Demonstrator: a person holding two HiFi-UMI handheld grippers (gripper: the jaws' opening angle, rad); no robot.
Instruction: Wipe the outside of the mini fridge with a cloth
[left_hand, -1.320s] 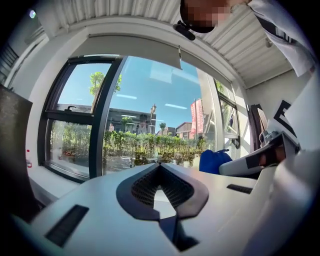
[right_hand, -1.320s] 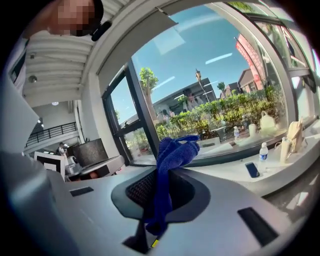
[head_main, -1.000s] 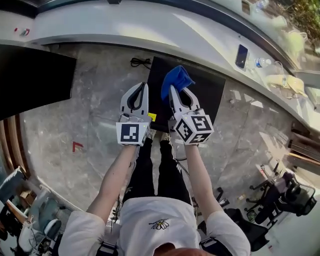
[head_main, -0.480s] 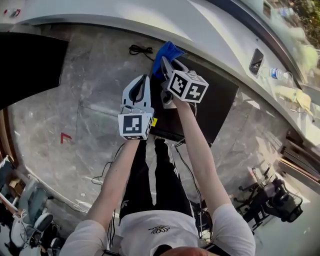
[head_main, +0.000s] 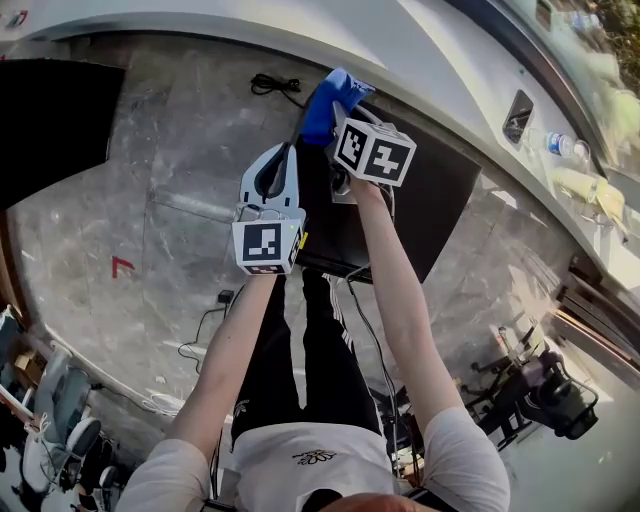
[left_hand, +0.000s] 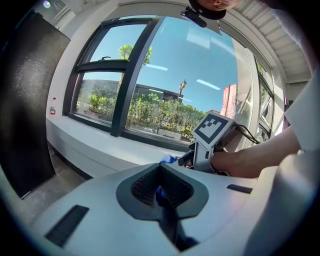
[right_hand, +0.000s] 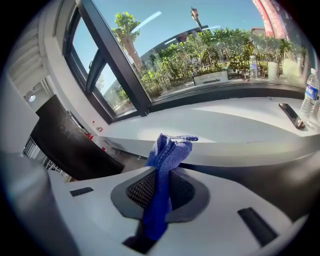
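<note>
Blue at the sharp end: pinching the cloth (head_main: 333, 98) in the right gripper (head_main: 334, 127), clamped tight on the fold, with a loose bunch poking out past the tips. Hovering at the far left corner of the mini fridge (head_main: 432, 205), over its black top or already touching it; cannot tell which from the head view. Stretching away to the right and back toward the body from that corner, so plenty of black lid on the cloth's right and almost none on its left. Looks set for a sweep rightward along the far edge, then back in rows.

Over on the other side, the left gripper (head_main: 286, 152), pressed together on nothing, with only a speck of blue showing beyond its tips. Parked just beside the right one, over the fridge's left edge, aimed the same way. Closer to the left side wall, yet carrying nothing, so no use for wiping as things stand. Clearly the right arm's job: on the spot, cloth leading. Worth minding the black cable (head_main: 270, 85) on the floor just past that corner.
</note>
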